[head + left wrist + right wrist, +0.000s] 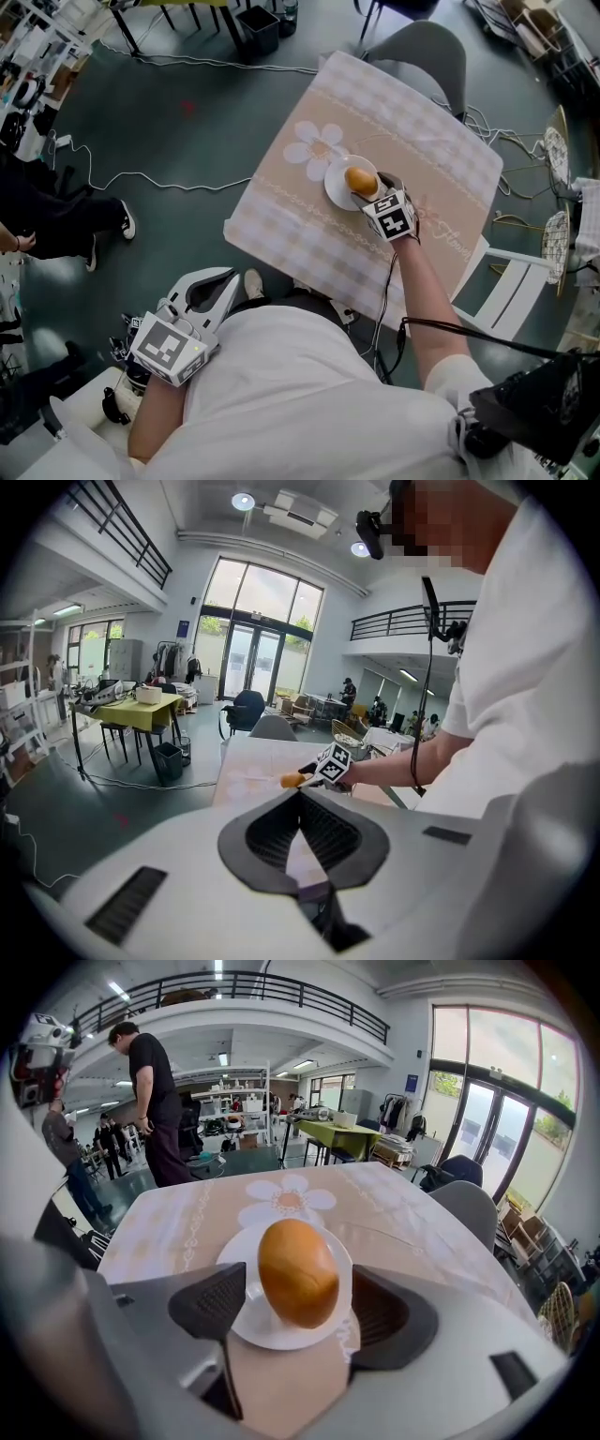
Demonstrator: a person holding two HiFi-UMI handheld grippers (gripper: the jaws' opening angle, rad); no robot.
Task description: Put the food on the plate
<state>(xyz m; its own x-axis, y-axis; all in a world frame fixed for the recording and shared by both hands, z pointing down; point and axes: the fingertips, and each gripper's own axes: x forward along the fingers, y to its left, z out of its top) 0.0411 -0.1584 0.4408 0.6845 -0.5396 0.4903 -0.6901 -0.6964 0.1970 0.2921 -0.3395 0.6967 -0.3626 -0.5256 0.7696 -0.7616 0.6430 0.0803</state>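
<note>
Right hand-held gripper (298,1309) is wide open around the bread roll (297,1271) on the plate (240,1252), so I think it only needs to back away gently.

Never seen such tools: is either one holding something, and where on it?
Nothing held. The right gripper is open, jaws either side of the bun over the plate; the left gripper is shut, empty.

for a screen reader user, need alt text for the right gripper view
A golden bun stands on end on a white plate, between the right gripper's open tongs, which do not touch it. The plate rests on a beige tablecloth with a flower print.
</note>
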